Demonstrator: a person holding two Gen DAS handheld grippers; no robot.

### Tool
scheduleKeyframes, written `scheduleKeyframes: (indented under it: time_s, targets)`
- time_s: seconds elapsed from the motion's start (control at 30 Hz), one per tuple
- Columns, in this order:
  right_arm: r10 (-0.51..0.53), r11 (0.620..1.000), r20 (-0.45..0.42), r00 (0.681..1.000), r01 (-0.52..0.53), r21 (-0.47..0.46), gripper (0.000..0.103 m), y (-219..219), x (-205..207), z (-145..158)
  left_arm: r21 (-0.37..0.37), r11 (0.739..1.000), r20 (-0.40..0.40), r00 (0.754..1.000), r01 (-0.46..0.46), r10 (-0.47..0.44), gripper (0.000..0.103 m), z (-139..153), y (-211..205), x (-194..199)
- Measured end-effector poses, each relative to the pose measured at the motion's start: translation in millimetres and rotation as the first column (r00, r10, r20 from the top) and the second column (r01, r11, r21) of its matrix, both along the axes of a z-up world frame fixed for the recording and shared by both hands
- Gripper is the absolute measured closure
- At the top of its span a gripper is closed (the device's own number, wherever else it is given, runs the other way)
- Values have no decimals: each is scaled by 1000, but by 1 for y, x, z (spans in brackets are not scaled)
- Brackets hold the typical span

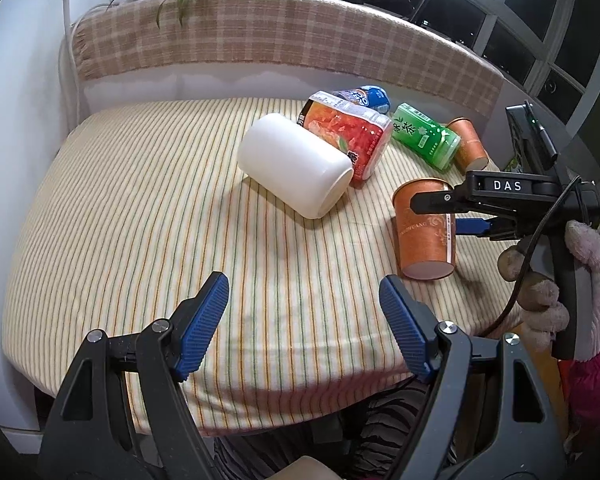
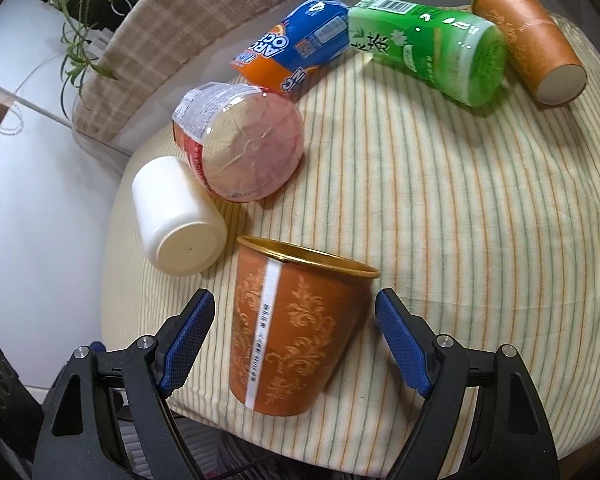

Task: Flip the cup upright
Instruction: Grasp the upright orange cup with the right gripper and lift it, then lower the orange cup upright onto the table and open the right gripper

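orange paper cup (image 2: 296, 332) upright, near right table (image 1: 140, 216) edge | right gripper (image 2: 296, 340) fingers spread, straddling cup, no contact: likely releasing | left gripper (image 1: 304, 320) open, idle | white cup (image 1: 296, 164) on its side

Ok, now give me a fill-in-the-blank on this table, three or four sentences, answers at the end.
1. The white plastic cup lies on its ___.
2. The right gripper, jaws open, straddles the gold-rimmed paper cup whose colour is ___.
3. The left gripper, jaws open over the striped cloth, holds ___.
4. Beside the far brown paper cup lies a plastic bottle coloured ___.

Missing words: side; orange; nothing; green.
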State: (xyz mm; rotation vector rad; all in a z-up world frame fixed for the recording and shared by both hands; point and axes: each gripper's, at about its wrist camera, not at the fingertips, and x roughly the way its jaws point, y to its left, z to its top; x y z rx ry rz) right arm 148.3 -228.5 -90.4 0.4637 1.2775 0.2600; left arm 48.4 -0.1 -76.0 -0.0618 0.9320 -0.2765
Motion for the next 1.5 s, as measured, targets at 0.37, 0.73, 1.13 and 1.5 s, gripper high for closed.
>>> scheduleKeyframes:
  time_s: [0.37, 0.73, 1.13, 1.5]
  targets:
    - [27, 999, 6, 1000, -26, -22, 37, 10, 0, 3, -3, 1000, -5, 1000, -3, 3, 23, -3, 2, 3]
    - [56, 994, 126, 990, -44, -96, 37, 12, -7, 21, 2, 1000, 9, 1000, 6, -6, 23, 1, -1, 3]
    - [197, 873, 449, 872, 53, -486, 37, 34, -36, 26, -1, 1000, 9, 1000, 15, -15, 23, 1, -6, 3]
    - [246, 865, 467, 850, 24, -501, 37, 44, -59, 22, -9, 1000, 18, 1000, 22, -22, 23, 2, -8, 3]
